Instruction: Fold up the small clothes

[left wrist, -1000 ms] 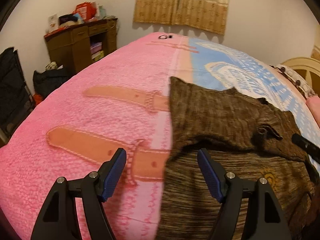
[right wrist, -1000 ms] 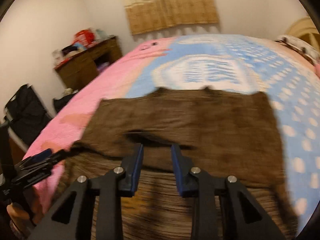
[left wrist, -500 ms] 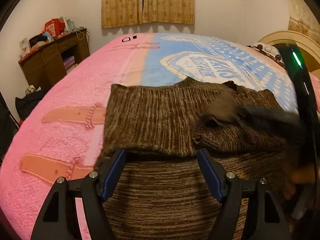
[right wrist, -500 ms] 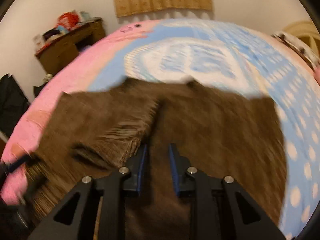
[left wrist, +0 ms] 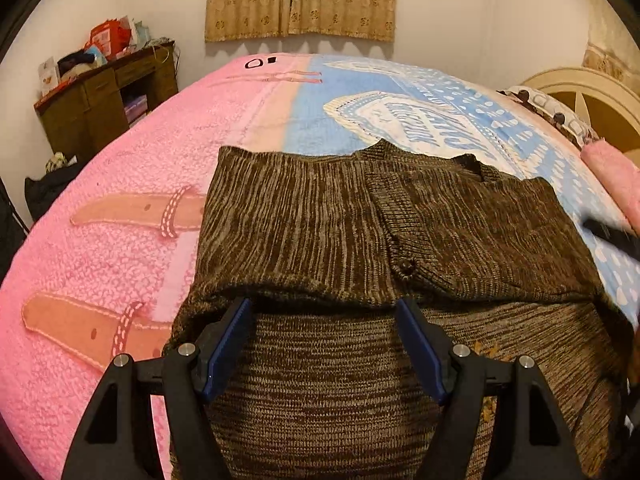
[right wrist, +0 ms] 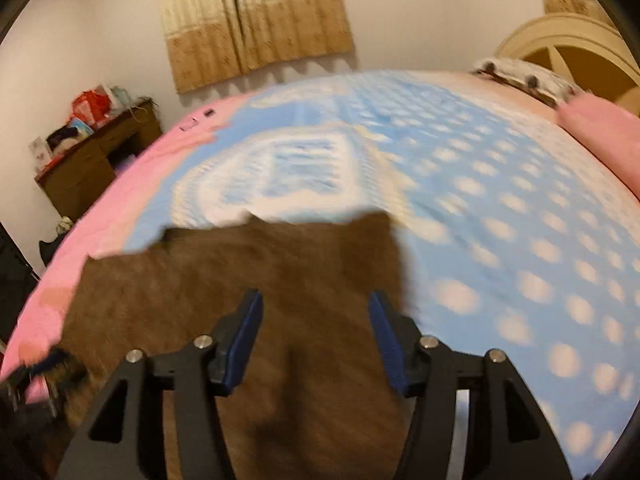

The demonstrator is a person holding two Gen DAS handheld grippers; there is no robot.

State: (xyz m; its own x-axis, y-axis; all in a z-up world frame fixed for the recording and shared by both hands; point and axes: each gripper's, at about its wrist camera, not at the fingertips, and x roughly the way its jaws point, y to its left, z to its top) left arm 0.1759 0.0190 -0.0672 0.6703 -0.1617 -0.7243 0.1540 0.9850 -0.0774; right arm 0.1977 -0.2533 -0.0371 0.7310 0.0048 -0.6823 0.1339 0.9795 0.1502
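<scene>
Bedroom with white walls; a bed (left wrist: 100, 240) under a fleece blanket, pink on one side and blue with white dots on the other. Nearest in the left wrist view, the left gripper (left wrist: 324, 344), blue pads spread wide, holding nothing, poised over the near part of a brown knit sweater (left wrist: 320, 380) lying flat on the blanket. Just past the pads, a folded-over layer of knit with a ribbed band and a small button (left wrist: 408, 267). At the right edge, a dark blurred bit of the other tool. In the right wrist view, the right gripper (right wrist: 316, 344), likewise spread and empty, above the sweater's right part, all smeared by motion. Further off, a dotted pillow (left wrist: 552, 114) and cream headboard (left wrist: 600, 100) to the right, a cluttered wooden dresser (left wrist: 104, 100) to the left, beige curtains (left wrist: 300, 0) on the far wall.
</scene>
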